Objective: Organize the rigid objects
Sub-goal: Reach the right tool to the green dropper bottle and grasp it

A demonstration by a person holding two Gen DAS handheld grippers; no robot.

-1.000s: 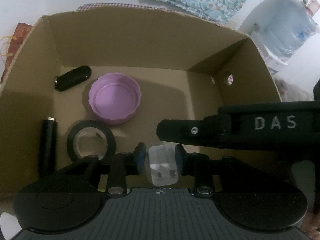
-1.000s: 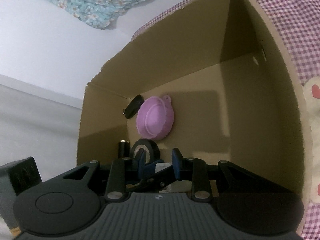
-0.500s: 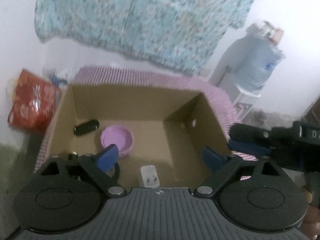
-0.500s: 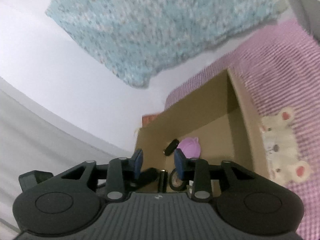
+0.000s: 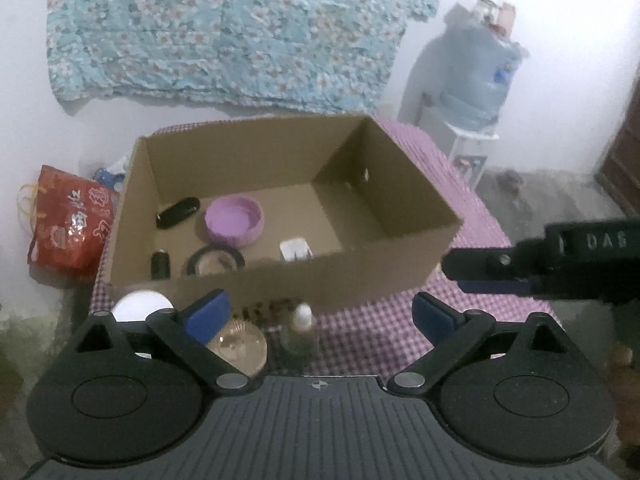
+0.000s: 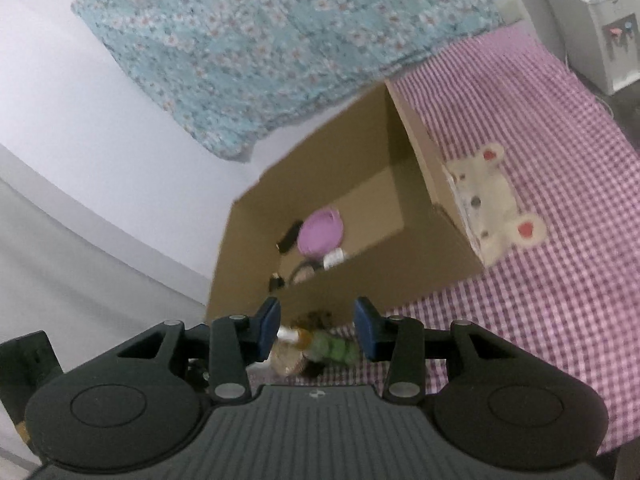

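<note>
Left claw (image 5: 320, 314) opening wide, right claw (image 6: 316, 326) opening, both empty, above bottle (image 5: 298, 330) and jar (image 5: 238, 346) before cardboard box (image 5: 360, 276).

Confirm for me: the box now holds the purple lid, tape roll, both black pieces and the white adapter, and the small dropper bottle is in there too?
Not quite. The dropper bottle stands outside the cardboard box, on the checked cloth before its near wall, as the left wrist view shows. The rest is right.

Box (image 5: 280, 280) open-topped; right half of floor bare, left half crowded: purple lid (image 5: 235, 221), tape ring (image 5: 216, 261), adapter (image 5: 295, 249). Near wall blocks level entry. Bottle (image 5: 301, 328), glass lid (image 5: 240, 346) crowd desk (image 5: 400, 332) before it.
</note>
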